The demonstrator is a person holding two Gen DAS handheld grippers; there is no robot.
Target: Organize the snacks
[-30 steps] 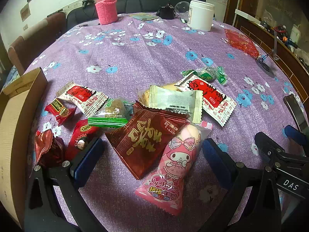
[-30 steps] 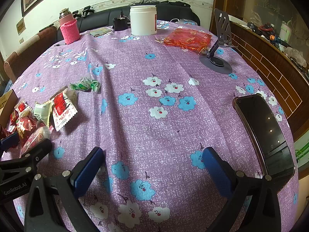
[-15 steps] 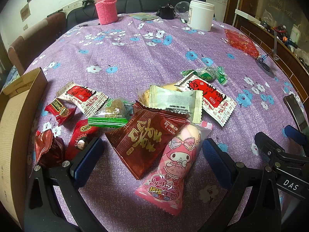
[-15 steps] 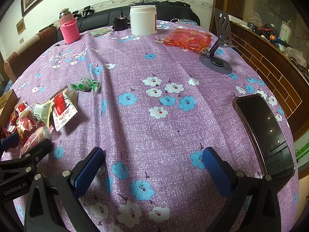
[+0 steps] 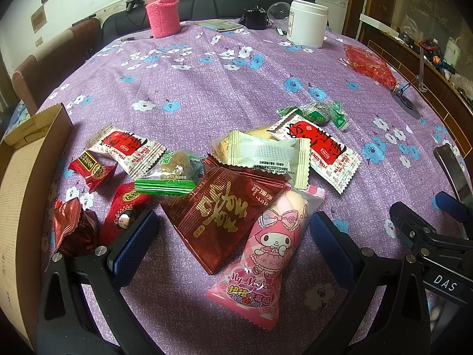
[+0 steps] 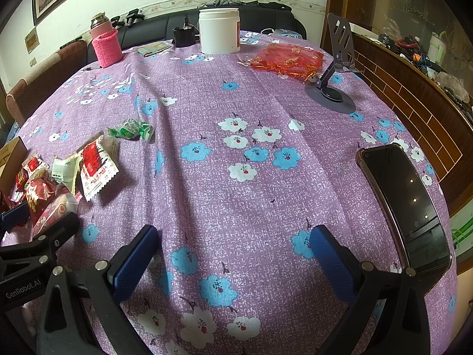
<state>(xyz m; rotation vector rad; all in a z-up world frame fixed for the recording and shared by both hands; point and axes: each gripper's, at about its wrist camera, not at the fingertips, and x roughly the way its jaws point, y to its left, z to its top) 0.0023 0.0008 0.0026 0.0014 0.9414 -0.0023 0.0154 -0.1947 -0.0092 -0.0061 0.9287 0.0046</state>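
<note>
Several wrapped snacks lie in a loose pile on the purple flowered tablecloth. A pink My Melody pack and a dark red pouch lie between the fingers of my open, empty left gripper. A white wafer pack, red-and-white packs, green packs and small red candies lie around them. An open cardboard box stands at the left. My right gripper is open and empty over bare cloth, right of the pile.
A phone lies near the right table edge. A phone stand, a red mesh bag, a white jar and a pink-sleeved flask stand at the far side. Chairs and a sofa ring the table.
</note>
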